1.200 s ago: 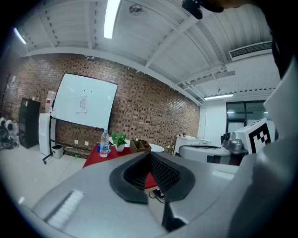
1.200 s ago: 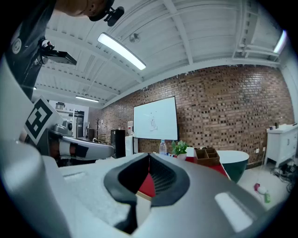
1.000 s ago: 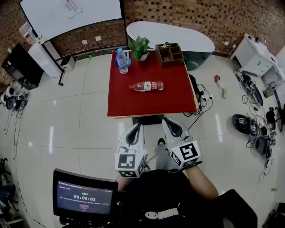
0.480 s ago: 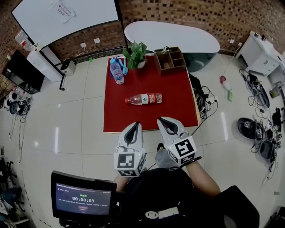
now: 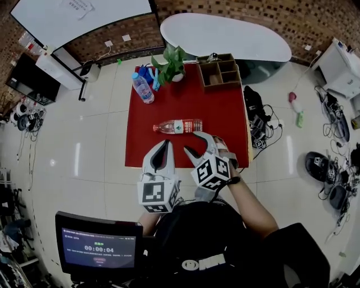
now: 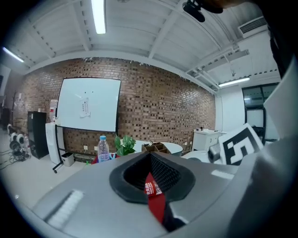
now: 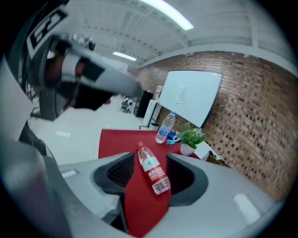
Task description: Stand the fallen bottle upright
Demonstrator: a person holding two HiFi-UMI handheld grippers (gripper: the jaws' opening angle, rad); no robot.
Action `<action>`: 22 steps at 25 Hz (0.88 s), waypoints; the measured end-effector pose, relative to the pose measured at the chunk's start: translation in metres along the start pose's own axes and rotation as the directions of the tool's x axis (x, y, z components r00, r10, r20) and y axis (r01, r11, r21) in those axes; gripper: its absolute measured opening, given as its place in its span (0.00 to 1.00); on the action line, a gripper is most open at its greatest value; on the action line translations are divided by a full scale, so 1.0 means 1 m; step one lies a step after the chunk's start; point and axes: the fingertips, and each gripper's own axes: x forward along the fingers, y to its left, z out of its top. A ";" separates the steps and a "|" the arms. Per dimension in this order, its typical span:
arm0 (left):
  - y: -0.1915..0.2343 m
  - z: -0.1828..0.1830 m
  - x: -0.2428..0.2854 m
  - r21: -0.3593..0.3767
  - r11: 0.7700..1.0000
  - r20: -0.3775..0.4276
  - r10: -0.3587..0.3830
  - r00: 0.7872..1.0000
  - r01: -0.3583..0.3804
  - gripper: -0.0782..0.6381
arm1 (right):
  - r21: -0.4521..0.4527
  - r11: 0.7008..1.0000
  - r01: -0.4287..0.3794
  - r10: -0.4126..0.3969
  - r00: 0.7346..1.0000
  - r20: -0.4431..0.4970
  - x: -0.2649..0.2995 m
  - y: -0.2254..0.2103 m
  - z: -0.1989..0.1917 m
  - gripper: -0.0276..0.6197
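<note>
A pale tiled floor [image 5: 90, 163] fills most of the head view, with a whiteboard [image 5: 73, 17] at the far left against a brick wall and a long white counter [image 5: 225, 36] at the far right. In front of the counter stands the red table [image 5: 225, 126]. At its near edge are the two grippers.

The left gripper [image 5: 166, 147] has its jaws together at the tips and holds nothing; its own view shows only a sliver of red table and bottle label through the gap behind the tips. The right gripper [image 5: 190, 142] points down at the table with its jaws apart and opening. In its own view the fallen bottle shows in the gap ahead of them, with neither pad touching it.

A wooden organiser box [image 5: 220, 72] sits on the far right corner of the table, and a small potted plant [image 5: 171, 62] stands to its left at the far edge. An upright bottle [image 5: 143, 88] with a blue cap stands near the far left corner. The fallen bottle [image 5: 179, 126] lies on its side around the middle of the table, cap to the left, red label facing up, just beyond the right gripper's tips.
</note>
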 end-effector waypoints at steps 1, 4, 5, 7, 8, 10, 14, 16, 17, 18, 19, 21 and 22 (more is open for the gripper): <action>0.004 -0.004 0.001 -0.006 1.000 -0.010 0.012 1.000 -0.013 0.12 | -0.088 0.996 -0.026 0.020 0.998 -0.065 0.015 0.006 -0.012 0.37; 0.021 -0.004 0.005 -0.016 0.999 -0.013 0.048 0.999 -0.048 0.12 | -0.277 0.955 -0.107 0.047 0.976 -0.212 0.065 0.016 -0.040 0.45; 0.027 -0.001 0.007 -0.017 0.998 -0.003 0.056 0.998 -0.056 0.12 | -0.318 0.941 -0.115 0.040 0.972 -0.233 0.081 0.013 -0.041 0.46; 0.037 -0.004 0.001 -0.024 0.997 0.006 0.068 0.998 -0.068 0.12 | -0.365 0.922 -0.126 0.029 0.965 -0.260 0.109 0.015 -0.045 0.47; 0.041 -0.008 -0.005 -0.030 0.997 0.001 0.073 0.997 -0.073 0.12 | -0.375 0.917 -0.138 0.030 0.960 -0.278 0.122 0.021 -0.052 0.47; 0.052 -0.014 -0.014 -0.038 0.996 -0.008 0.080 0.997 -0.080 0.12 | -0.377 0.913 -0.154 0.032 0.950 -0.310 0.140 0.031 -0.064 0.47; 0.077 -0.011 -0.015 -0.048 0.994 -0.002 0.100 0.995 -0.100 0.12 | -0.344 0.927 -0.146 0.033 0.949 -0.315 0.154 0.030 -0.063 0.47; 0.088 -0.015 -0.014 -0.059 0.992 -0.006 0.110 0.994 -0.110 0.12 | -0.321 0.937 -0.135 0.032 0.952 -0.305 0.156 0.025 -0.057 0.49; 0.093 -0.017 -0.012 -0.063 0.992 -0.008 0.113 0.994 -0.114 0.12 | -0.310 0.942 -0.129 0.032 0.953 -0.300 0.157 0.022 -0.054 0.51; 0.098 -0.018 -0.010 -0.064 0.991 -0.008 0.117 0.993 -0.117 0.12 | -0.299 0.946 -0.123 0.032 0.955 -0.295 0.158 0.019 -0.051 0.52; 0.102 -0.020 -0.010 -0.065 0.991 -0.009 0.121 0.993 -0.121 0.12 | -0.288 0.950 -0.118 0.031 0.956 -0.290 0.160 0.017 -0.048 0.52; 0.108 -0.022 -0.013 -0.064 0.989 -0.010 0.132 0.991 -0.132 0.12 | -0.269 0.957 -0.110 0.030 0.958 -0.284 0.164 0.013 -0.044 0.53; 0.110 -0.023 -0.015 -0.068 0.988 -0.012 0.139 0.990 -0.139 0.12 | -0.261 0.960 -0.106 0.030 0.959 -0.282 0.166 0.011 -0.042 0.53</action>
